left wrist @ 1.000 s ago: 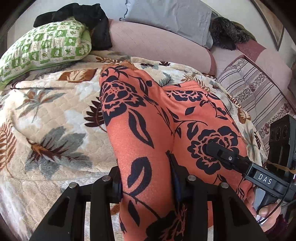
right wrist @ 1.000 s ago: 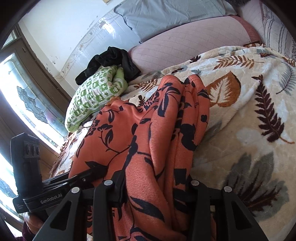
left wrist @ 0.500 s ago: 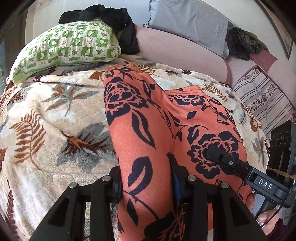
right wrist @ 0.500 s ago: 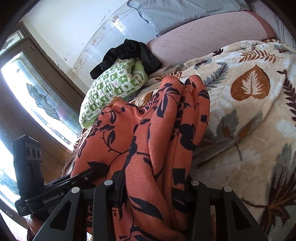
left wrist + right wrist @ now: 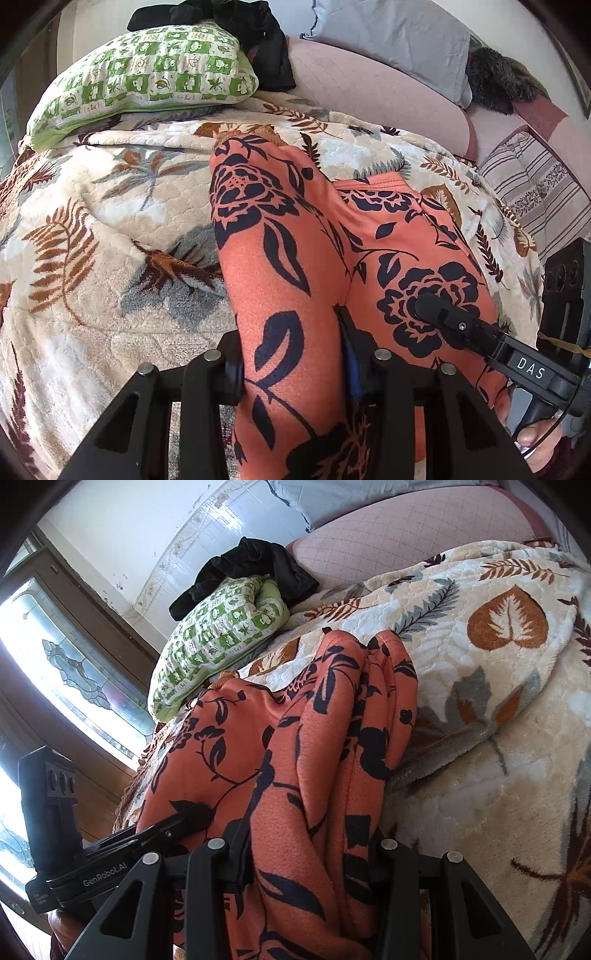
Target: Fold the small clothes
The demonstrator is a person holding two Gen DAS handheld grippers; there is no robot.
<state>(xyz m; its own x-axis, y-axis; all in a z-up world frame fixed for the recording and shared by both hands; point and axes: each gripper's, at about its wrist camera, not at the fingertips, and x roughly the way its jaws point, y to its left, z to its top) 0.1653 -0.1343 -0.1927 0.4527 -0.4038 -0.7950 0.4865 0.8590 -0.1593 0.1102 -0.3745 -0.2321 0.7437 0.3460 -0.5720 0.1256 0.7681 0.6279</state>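
Closest to the camera, the left gripper [image 5: 295, 369] is pinching a thick band of the orange flowered garment [image 5: 295, 266], with cloth filling the space between its two fingers. The right gripper [image 5: 306, 856] is doing the same on its side, and it holds a bunchy wad with many folds in it.

The garment runs away from both grippers and lies on the leaf blanket [image 5: 110, 236]. Its far end rests flat near the green pillow [image 5: 147, 70].

Here is what could go wrong. The wad in the right gripper looks thick and messy, so some layers could slip out if the person pulls hard. Then the fold would come out crooked. The two grippers are close together, and the right one shows up just beside the left in the left view. They could bump, or one could pull the cloth out of the other.

The blanket looks fuzzy and soft. The garment may drag on it and wrinkle rather than slide flat.

Farther back, the black clothes [image 5: 247, 568] sit on top of the pillow, well away from the work.
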